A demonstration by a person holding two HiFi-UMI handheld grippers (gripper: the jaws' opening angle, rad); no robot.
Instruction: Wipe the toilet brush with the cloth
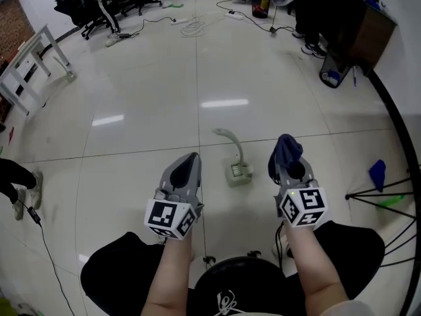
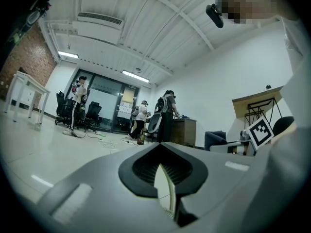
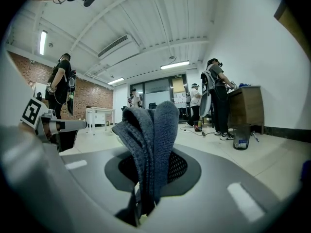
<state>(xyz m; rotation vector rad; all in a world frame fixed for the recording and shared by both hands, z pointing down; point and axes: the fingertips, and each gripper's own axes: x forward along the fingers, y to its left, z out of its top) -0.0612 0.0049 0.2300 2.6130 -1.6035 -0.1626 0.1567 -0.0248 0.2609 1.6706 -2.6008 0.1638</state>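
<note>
Coarse knitted cloth (image 3: pixel 151 135), glossy floor (image 1: pixel 138 78)

- The glossy white tiled floor (image 1: pixel 131 91) is reflecting the ceiling lights.
- The toilet brush (image 1: pixel 240 172) is standing in its holder near the middle.
- White cables (image 1: pixel 191 25) are lying at the far end.
- Office chairs (image 1: pixel 89 8) are standing far left.
- A white table (image 1: pixel 29 61) is standing at the left.
- A dark bin (image 1: pixel 331 73) is sitting far right.
- A black cable (image 1: pixel 31 213) is trailing along the near left.

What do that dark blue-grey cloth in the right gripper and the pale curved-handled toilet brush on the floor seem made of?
Dark blue-grey cloth: likely soft knitted or terry fabric, matte, given its ribbed weave and limp folds. Pale toilet brush: probably smooth moulded plastic, judging by its even curved handle; too small to confirm.
</note>
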